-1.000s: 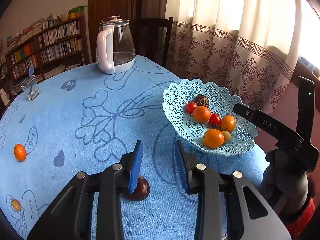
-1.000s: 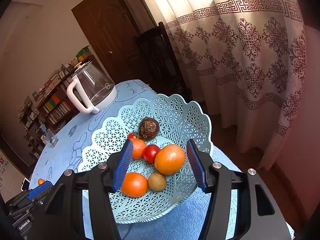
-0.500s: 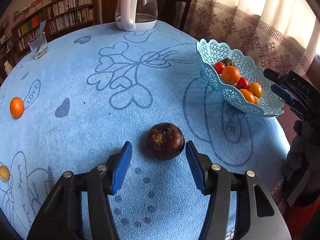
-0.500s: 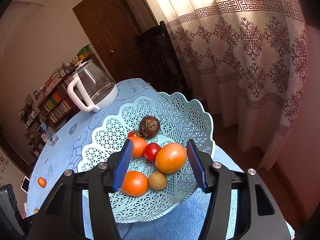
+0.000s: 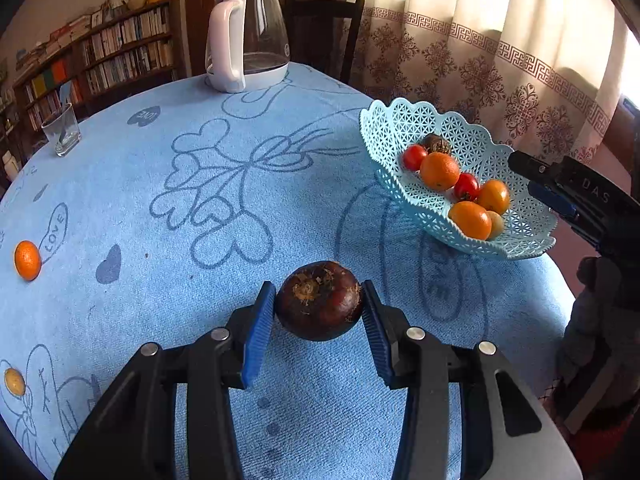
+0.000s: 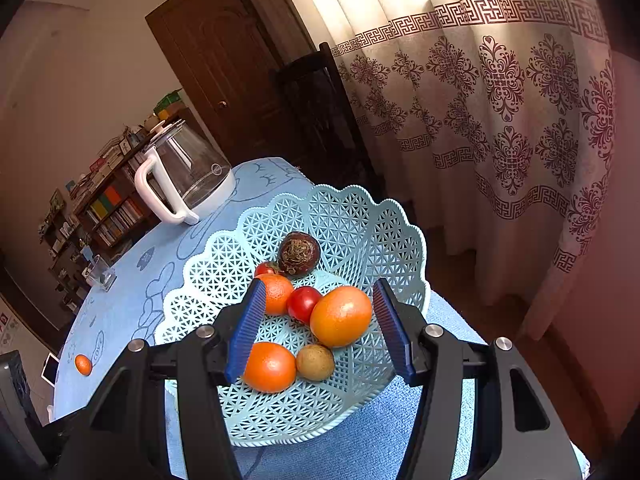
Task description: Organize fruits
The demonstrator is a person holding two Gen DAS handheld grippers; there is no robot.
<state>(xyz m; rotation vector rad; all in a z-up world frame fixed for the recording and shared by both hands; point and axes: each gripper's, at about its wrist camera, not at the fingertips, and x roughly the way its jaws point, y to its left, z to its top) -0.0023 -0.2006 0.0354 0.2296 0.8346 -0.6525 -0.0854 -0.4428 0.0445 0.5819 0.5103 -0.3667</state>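
Note:
A dark purple mangosteen [image 5: 319, 300] sits between the blue pads of my left gripper [image 5: 319, 320], which is shut on it just above the blue tablecloth. The light-blue lattice fruit basket [image 5: 394, 128] stands at the right and holds oranges, red tomatoes, a small brown fruit and another mangosteen [image 6: 299, 254]. My right gripper [image 6: 320, 328] is open and empty, hovering over the near side of the basket [image 6: 348, 216]; it also shows at the right edge of the left wrist view [image 5: 560, 196]. A small orange [image 5: 27, 260] and a tiny yellow fruit [image 5: 14, 382] lie at the table's left.
A glass kettle [image 5: 248, 36] with a white handle stands at the table's far side and a drinking glass [image 5: 62, 130] at the far left. A dark chair [image 5: 320, 36], bookshelves [image 5: 100, 56] and a patterned curtain [image 6: 500, 120] stand beyond the table.
My left gripper has moved forward around the mangosteen and closed on it. The right gripper has stayed open over the basket.

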